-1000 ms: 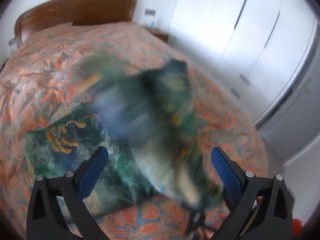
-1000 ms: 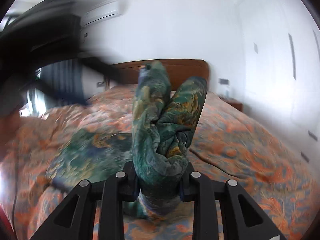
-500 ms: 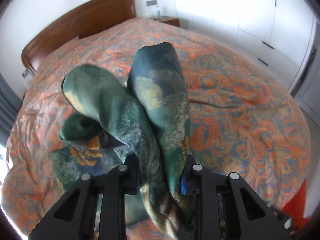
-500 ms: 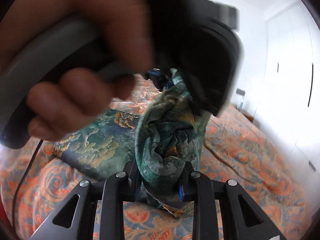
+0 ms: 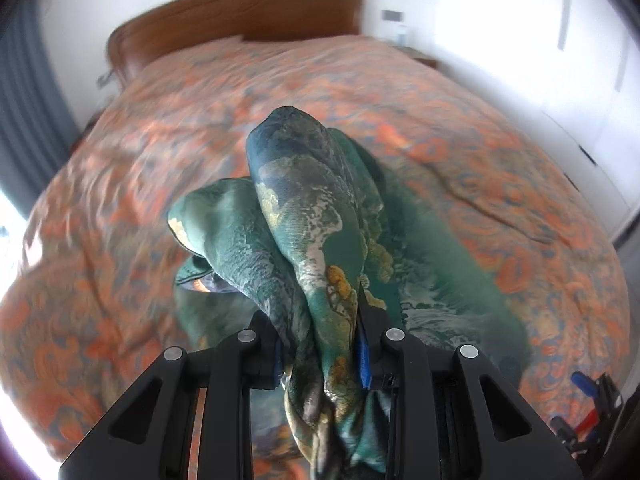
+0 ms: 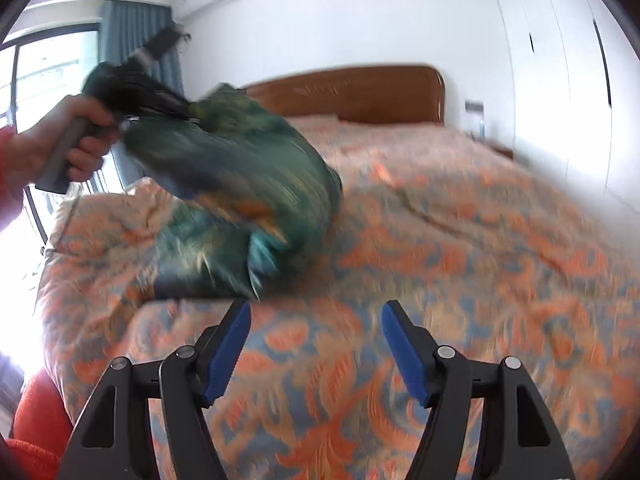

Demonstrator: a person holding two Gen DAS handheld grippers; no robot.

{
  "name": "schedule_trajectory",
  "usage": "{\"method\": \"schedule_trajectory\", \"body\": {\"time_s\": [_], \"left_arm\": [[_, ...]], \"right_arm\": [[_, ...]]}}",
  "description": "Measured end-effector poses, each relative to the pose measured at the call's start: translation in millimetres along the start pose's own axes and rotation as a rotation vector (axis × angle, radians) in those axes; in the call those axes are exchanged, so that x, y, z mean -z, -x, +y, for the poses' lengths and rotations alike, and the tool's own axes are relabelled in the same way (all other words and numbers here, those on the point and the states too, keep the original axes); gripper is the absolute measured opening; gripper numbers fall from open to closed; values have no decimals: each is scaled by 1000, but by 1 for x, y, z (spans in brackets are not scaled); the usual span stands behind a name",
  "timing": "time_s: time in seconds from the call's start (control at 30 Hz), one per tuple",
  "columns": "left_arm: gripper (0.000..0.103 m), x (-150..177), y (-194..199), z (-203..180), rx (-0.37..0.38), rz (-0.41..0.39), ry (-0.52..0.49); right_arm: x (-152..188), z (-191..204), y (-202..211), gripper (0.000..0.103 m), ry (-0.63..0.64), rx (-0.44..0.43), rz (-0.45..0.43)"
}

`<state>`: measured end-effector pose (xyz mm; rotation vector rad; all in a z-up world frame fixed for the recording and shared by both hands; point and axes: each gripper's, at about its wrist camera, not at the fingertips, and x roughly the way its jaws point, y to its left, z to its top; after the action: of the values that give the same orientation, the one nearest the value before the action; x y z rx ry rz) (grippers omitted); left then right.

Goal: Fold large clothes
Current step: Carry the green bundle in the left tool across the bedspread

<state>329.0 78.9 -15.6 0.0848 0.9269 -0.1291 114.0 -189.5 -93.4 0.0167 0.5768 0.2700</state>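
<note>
The left gripper [image 5: 320, 354] pinches a bunch of the green garment [image 5: 308, 216], lifting it over the bed [image 5: 460, 128]. The right gripper [image 6: 316, 340] hangs nearer, fingers spread and empty. Mid-fold; next, it likely needs a free edge.

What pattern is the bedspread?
Orange paisley-like swirls with blue on the bedspread; the right wrist view shows it best.
</note>
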Motion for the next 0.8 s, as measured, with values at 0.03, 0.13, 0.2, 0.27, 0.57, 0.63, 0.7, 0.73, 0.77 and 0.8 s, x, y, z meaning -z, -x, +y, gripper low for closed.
{"method": "schedule_trajectory", "body": {"time_s": [0.03,0.13,0.2,0.27,0.57,0.63,0.7,0.73,0.77,0.8], "left_arm": [[27,7,-6,9,-4,10,22],[28,31,-31,35,-1,49,97],[28,42,-42,45,11,57,126],[30,52,-49,54,23,59,148],[35,73,-70,73,78,66,215],[36,77,-73,79,93,68,231],[36,81,-77,87,112,70,264],[37,84,-79,90,111,70,277],[38,88,-82,94,94,72,291],[38,91,-86,98,86,74,300]], "right_arm": [[4,-1,-2,67,-6,-2,14],[10,4,-11,64,4,-9,42],[9,9,-16,62,15,-18,56],[4,14,-21,62,33,-19,63],[-87,44,-67,49,58,-80,93],[-108,58,-91,49,67,-109,116],[-120,71,-116,49,80,-149,154],[-121,76,-129,49,89,-166,184],[-120,82,-146,49,97,-182,226],[-115,87,-161,49,99,-202,267]]}}
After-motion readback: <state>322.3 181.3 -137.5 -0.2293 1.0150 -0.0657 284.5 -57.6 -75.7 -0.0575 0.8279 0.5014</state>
